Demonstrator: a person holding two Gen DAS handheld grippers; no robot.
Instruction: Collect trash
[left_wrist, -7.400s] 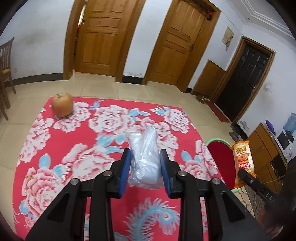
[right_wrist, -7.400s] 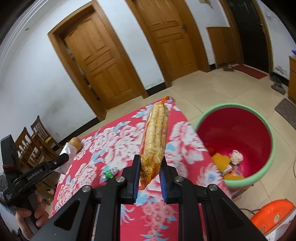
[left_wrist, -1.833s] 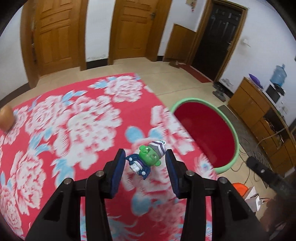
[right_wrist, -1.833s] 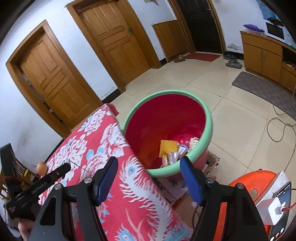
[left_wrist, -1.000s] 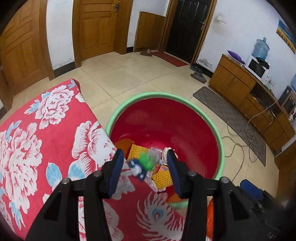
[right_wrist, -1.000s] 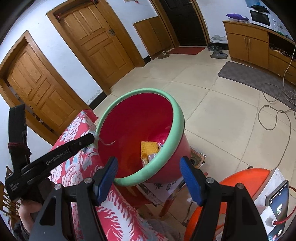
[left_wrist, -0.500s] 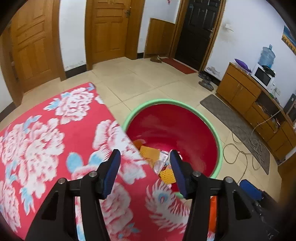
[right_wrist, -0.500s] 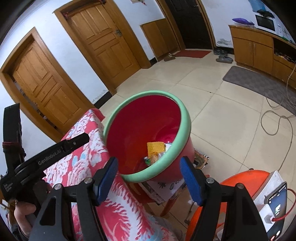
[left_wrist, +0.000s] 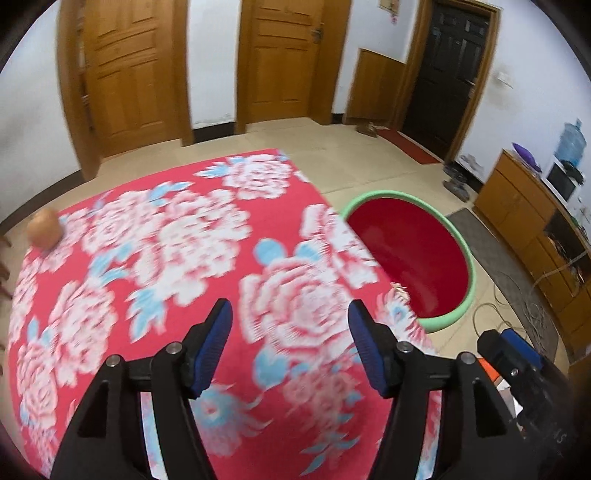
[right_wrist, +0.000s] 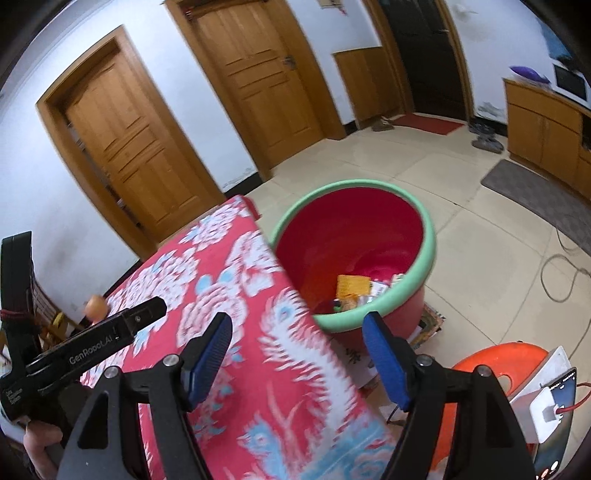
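The left gripper (left_wrist: 290, 347) hangs over the red floral tablecloth (left_wrist: 166, 258) with its blue pads spread and nothing between them — its jaws have just been opening. The right gripper (right_wrist: 297, 356) also stands apart and empty, its jaws having just widened, over the cloth's edge. In the right wrist view, at about one o'clock from it, the red bin with a green rim (right_wrist: 428, 258) stands on the floor beside the table, trash (right_wrist: 352, 288) lying at its bottom. Far across the cloth, at ten o'clock in the left view, sits an apple (left_wrist: 43, 230).
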